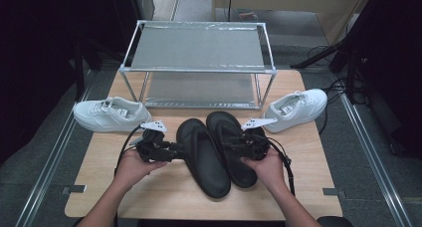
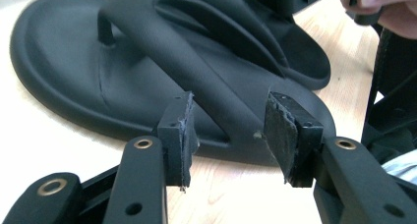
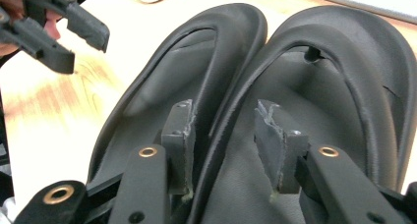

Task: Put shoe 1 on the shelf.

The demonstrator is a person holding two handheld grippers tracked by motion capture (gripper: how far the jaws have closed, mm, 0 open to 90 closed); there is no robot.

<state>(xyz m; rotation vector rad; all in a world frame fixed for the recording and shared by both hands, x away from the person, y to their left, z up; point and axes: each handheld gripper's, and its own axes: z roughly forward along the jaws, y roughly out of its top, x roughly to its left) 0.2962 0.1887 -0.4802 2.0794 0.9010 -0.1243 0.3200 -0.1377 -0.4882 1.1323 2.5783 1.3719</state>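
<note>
Left sandal point(image 1: 203, 156) heel cut off in left gripper view; both the left hand-held gripper point(image 2: 228, 130) and right hand-held gripper point(image 3: 222, 135) stand parted, each astride a sandal strap, pads not pressing

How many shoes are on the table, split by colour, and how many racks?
Black flip-flops: 2, side by side in front of the person, one by the left claw, the other by the right claw
White sneakers: 2, one at the table's left edge, one at its right
Metal two-shelf racks: 1, at the far side
Total: 5
</note>
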